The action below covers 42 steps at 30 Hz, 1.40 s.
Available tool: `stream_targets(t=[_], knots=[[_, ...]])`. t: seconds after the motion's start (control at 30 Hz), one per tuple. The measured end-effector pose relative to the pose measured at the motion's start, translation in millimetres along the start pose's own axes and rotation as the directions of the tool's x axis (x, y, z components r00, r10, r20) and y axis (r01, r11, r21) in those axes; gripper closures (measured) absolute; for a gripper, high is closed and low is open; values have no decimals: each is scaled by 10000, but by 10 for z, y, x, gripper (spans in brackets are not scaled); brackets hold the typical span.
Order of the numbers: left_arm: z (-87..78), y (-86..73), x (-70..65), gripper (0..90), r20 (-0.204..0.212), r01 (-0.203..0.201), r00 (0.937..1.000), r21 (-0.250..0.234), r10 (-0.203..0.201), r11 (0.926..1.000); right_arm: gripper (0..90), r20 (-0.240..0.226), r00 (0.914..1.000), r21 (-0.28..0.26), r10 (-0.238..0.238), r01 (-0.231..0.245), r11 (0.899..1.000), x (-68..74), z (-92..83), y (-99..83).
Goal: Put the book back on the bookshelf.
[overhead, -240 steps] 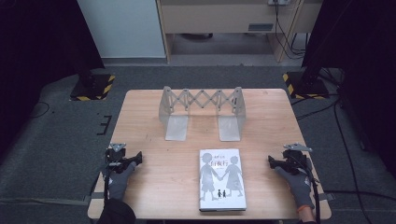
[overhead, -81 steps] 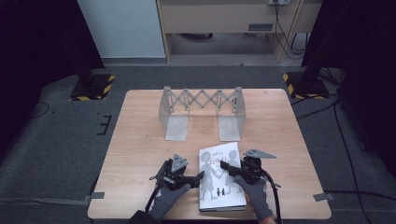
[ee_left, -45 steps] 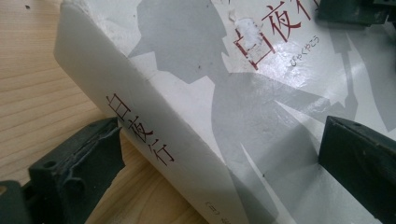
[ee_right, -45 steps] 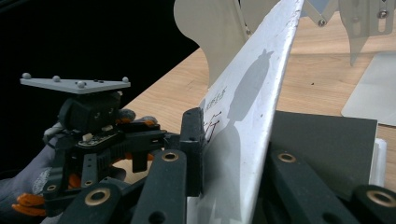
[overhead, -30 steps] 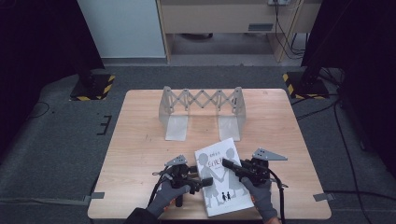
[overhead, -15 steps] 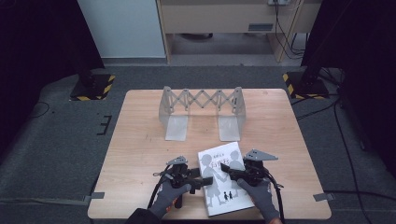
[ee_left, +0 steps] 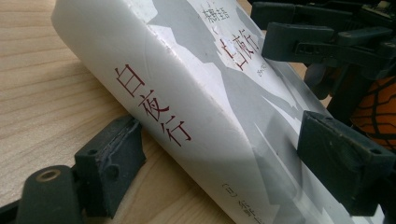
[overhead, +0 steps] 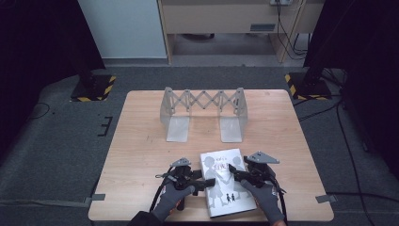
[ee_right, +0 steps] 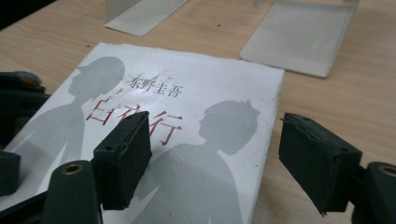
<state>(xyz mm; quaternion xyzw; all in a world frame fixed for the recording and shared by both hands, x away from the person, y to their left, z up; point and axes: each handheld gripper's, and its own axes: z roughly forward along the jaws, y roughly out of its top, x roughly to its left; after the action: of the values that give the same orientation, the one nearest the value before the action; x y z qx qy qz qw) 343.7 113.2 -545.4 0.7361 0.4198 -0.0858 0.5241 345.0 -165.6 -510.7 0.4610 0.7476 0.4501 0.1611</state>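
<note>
Wooden table [overhead: 141, 141] is carrying a grey accordion-style book rack [overhead: 203, 113] toward its far side, and a white book [overhead: 227, 181] is lying near the front edge, cover up, long axis running near-to-far and tilting slightly left at the far end, title end pointing toward the rack. Left gripper [overhead: 196, 175] is straddling the book's spine edge, jaws spread, one on the wood and one over the cover, not clamping. Right gripper [overhead: 238, 173] is likewise gaping over the cover's right portion, one jaw above the cover and one past the book's right edge.

White book [overhead: 226, 181] with grey silhouettes and red lettering; pale wood table [overhead: 141, 141]; silver-grey metal rack [overhead: 202, 110].
</note>
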Motion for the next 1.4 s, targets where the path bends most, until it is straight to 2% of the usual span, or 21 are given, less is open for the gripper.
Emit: stream_targets(t=[0.03, 0.13, 0.27, 0.3, 0.47, 0.63, 0.67, 0.77, 0.93, 0.97, 1.07, 1.17, 1.23, 1.33, 1.37, 1.4], knots=[[2, 1, -4, 139, -27, 47, 10000, -8, -47, 10000, 245, -275, 9986, 105, 445, -443, 9990, -44, -1, -17], [2, 1, -4, 138, -26, 64, 10000, -11, -64, 10000, 205, -625, 9914, 402, 1147, -1123, 9929, -113, -11, -55], [4, 2, -5, 138, -31, 81, 10000, -19, -81, 10000, 201, -1354, 9685, 796, 2090, -1996, 9766, -161, 11, -111], [5, 4, -6, 137, -40, 110, 9999, -20, -110, 9999, 201, -1517, 9649, 871, 2143, -2029, 9753, -154, 29, -112], [7, 9, -8, 134, -56, 151, 9999, 4, -151, 9999, 215, -1581, 9682, 731, 1941, -1845, 9801, -110, 52, -108], [39, 29, -51, 109, -347, 148, 9993, 97, -144, 9998, 214, -1508, 9707, 654, 1873, -1792, 9816, -95, 54, -110], [60, 40, -85, 99, -559, 114, 9984, 181, -103, 9998, 215, -1434, 9720, 625, 1859, -1786, 9819, -84, 48, -106], [77, 51, -112, 82, -733, 104, 9973, 267, -84, 9996, 217, -1400, 9736, 579, 1801, -1736, 9831, -81, 47, -104], [76, 58, -106, 82, -700, 90, 9975, 337, -67, 9994, 275, -1314, 9738, 546, 1854, -1796, 9822, -89, 29, -89], [70, 52, -101, 92, -687, 137, 9976, 253, -119, 9996, 319, -1323, 9682, 594, 2123, -2060, 9767, -110, 11, -79], [51, 31, -73, 131, -635, 513, 9966, -75, -516, 9987, 338, -1305, 9696, 559, 2071, -2013, 9779, -120, 6, -71], [34, 28, -52, 158, -576, 743, 9955, -185, -753, 9971, 393, -1256, 9682, 472, 2163, -2119, 9762, -119, -12, -60], [26, 31, -58, 163, -578, 721, 9956, -274, -736, 9970, 427, -1255, 9649, 390, 2306, -2274, 9730, -126, -31, -48], [-4, 52, -65, 193, -589, 651, 9960, -447, -677, 9969, 445, -1307, 9662, 97, 2220, -2226, 9749, -125, -55, -29], [-54, 88, -74, 208, -580, 467, 9970, -685, -507, 9966, 454, -1350, 9660, -69, 2204, -2233, 9747, -118, -71, -18], [-54, 88, -74, 226, -580, 467, 9970, -685, -507, 9966, 454, -1350, 9660, -69, 2204, -2233, 9747, -118, -71, -18]])
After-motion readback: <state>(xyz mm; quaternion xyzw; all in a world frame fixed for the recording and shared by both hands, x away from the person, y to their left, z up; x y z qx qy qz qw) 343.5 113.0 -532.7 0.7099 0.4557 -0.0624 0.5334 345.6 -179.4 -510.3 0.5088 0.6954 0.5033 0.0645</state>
